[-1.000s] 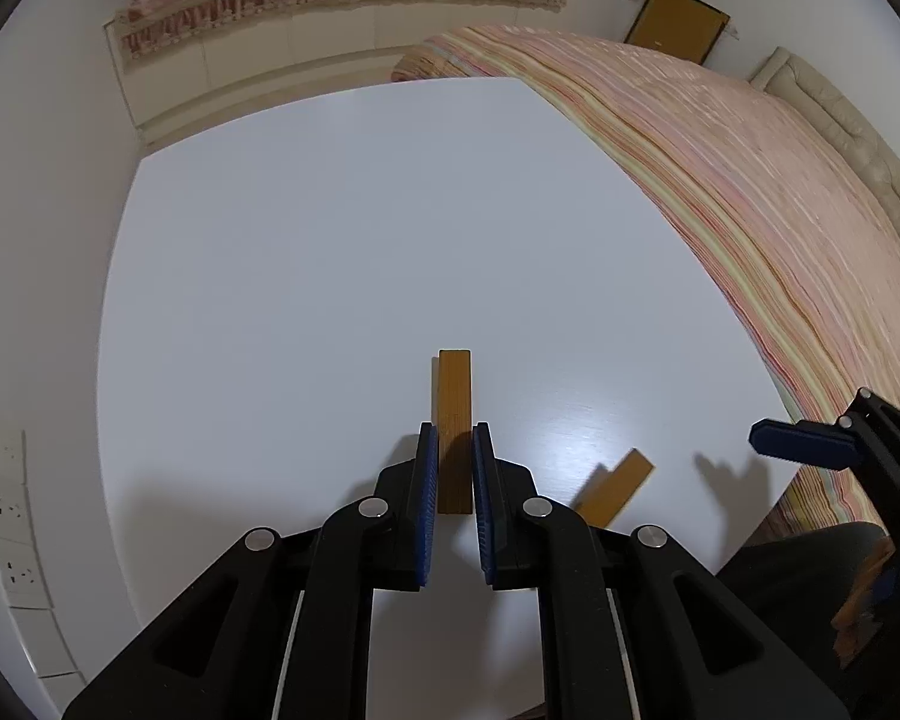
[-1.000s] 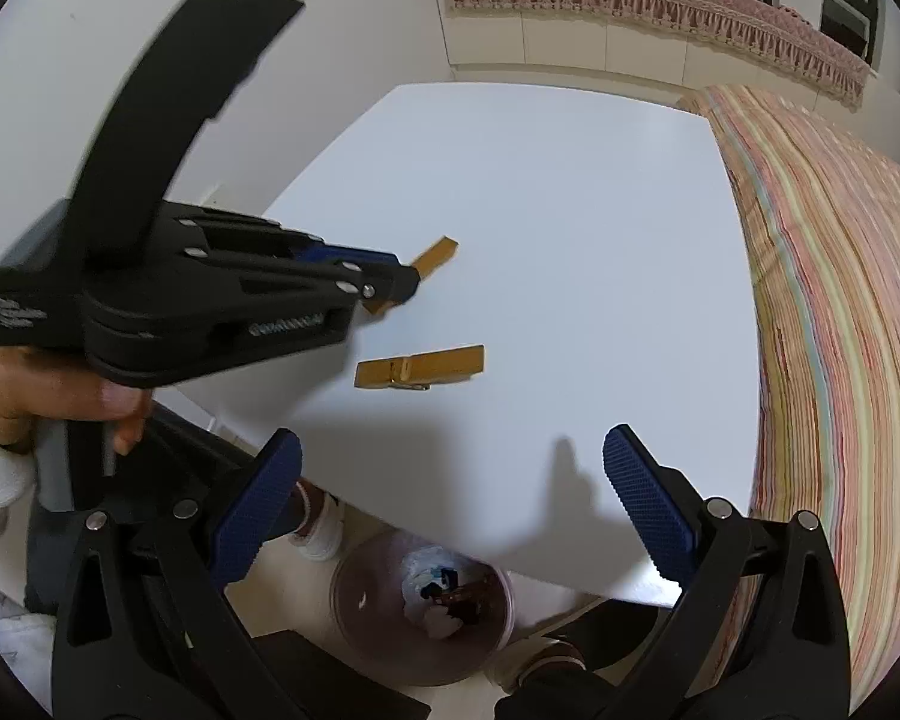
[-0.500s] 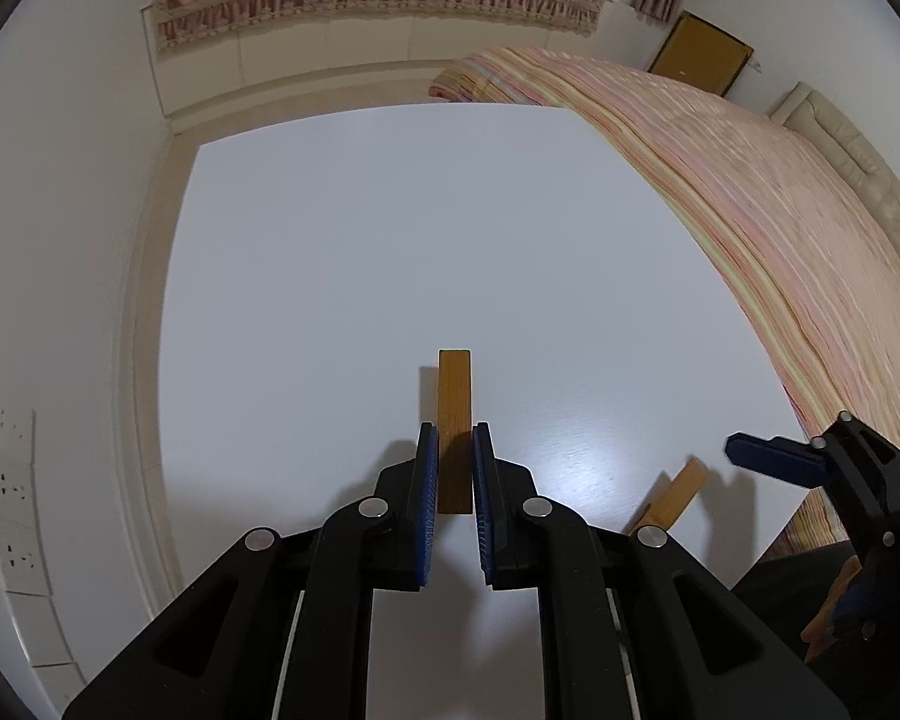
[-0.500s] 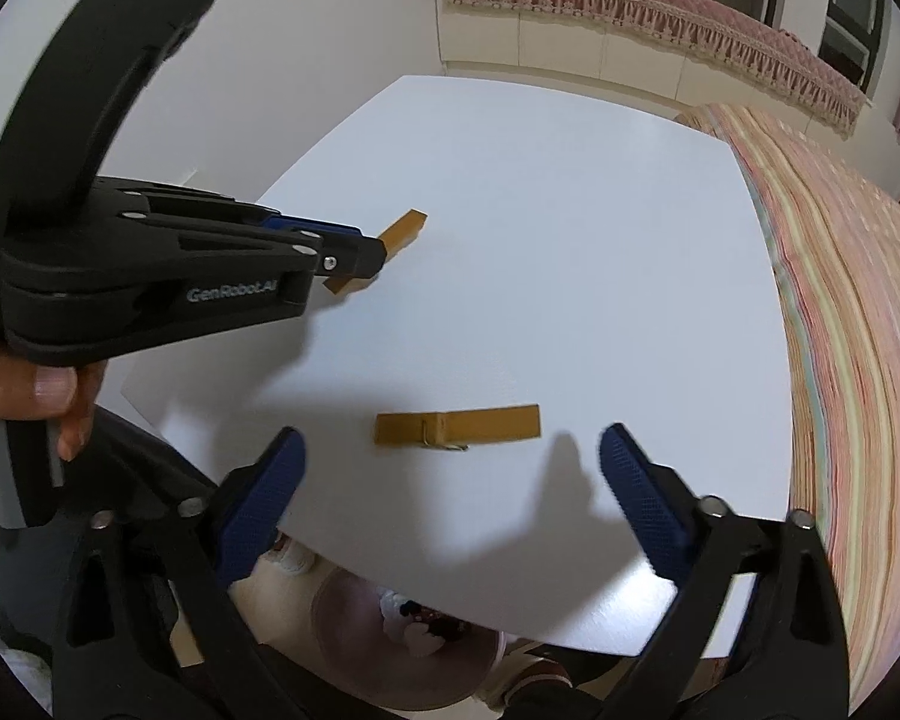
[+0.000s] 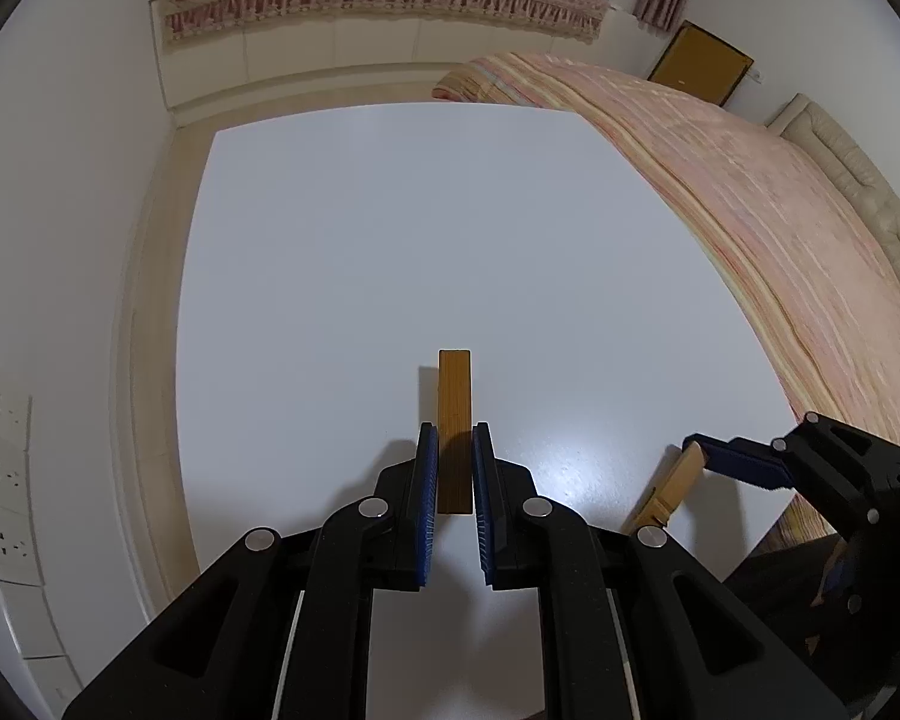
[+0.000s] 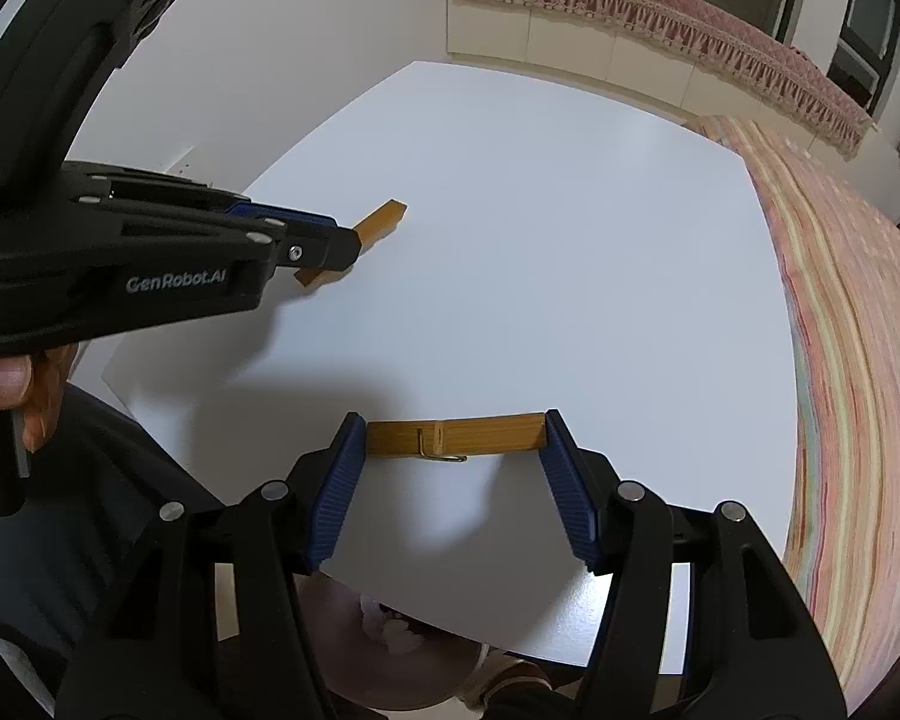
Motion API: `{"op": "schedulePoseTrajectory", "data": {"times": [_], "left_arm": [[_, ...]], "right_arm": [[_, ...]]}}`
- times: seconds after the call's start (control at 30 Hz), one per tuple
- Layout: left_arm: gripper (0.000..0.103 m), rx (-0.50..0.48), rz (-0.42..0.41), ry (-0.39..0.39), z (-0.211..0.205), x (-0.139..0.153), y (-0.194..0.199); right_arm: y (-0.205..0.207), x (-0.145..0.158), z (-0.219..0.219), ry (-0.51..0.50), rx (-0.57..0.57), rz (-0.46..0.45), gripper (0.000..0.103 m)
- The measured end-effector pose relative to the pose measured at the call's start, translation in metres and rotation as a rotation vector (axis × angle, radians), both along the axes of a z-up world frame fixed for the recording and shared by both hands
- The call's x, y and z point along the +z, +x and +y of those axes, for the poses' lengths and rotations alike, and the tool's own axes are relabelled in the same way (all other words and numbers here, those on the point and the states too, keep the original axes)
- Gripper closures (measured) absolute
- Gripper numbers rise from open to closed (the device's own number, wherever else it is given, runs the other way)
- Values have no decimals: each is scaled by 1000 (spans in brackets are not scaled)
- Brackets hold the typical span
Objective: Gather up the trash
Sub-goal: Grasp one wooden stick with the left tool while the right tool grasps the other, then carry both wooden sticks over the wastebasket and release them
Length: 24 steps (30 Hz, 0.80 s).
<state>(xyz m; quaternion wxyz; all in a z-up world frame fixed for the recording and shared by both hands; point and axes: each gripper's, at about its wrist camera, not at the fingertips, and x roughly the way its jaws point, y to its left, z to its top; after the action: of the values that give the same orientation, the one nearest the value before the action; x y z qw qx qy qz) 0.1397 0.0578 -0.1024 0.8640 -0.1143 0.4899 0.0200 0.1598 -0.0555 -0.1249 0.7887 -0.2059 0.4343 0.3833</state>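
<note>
My left gripper (image 5: 453, 450) is shut on a wooden clothespin (image 5: 454, 414) and holds it just above the white table (image 5: 390, 240); it also shows in the right wrist view (image 6: 348, 249) with the held clothespin (image 6: 381, 219). A second wooden clothespin (image 6: 456, 435) lies on the table near its front edge. My right gripper (image 6: 455, 438) is open, its blue pads (image 6: 336, 492) at either end of that clothespin, which also shows in the left wrist view (image 5: 669, 489).
A trash bin (image 6: 384, 648) stands on the floor below the table's front edge, partly hidden by my right gripper. A bed with a striped pink cover (image 5: 780, 228) runs along the table's right side. A wall with sockets (image 5: 6, 480) is on the left.
My right gripper has moved forward and down over the table, so the second clothespin now lies between its pads, and it has narrowed. My left gripper still holds its clothespin.
</note>
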Motion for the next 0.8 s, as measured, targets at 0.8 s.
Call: {"op": "schedulePoseTrajectory", "data": {"times": [0.8], "left_arm": [[92,-205,-57,-13,-71,40,-93]], "right_arm": [[-75,59,-98,104,-8,19,44]]}}
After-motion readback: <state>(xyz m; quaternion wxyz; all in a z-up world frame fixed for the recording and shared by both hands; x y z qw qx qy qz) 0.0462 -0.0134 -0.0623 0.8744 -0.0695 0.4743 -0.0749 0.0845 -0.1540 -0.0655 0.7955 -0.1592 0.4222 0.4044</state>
